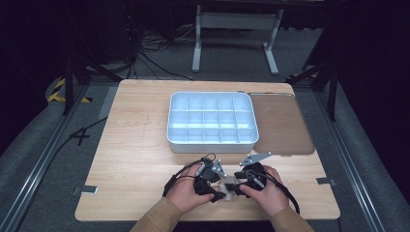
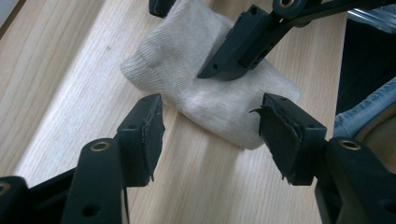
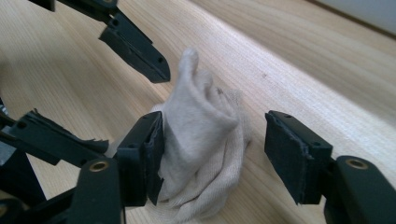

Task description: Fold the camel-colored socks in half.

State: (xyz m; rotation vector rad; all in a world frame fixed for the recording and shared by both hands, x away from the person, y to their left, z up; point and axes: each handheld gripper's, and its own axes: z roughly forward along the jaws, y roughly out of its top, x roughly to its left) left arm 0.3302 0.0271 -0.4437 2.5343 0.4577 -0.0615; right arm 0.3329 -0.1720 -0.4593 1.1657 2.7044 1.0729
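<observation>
A small cream knitted sock [image 2: 210, 100] lay crumpled on the wooden worktop [image 1: 140, 145] near its front edge, one end bunched upward, in front of the white compartment tray [image 1: 211, 141].

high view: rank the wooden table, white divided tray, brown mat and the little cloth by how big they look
1. wooden table
2. white divided tray
3. brown mat, somewhat smaller than the tray
4. cloth, smallest, though partly hidden between the grippers
</observation>
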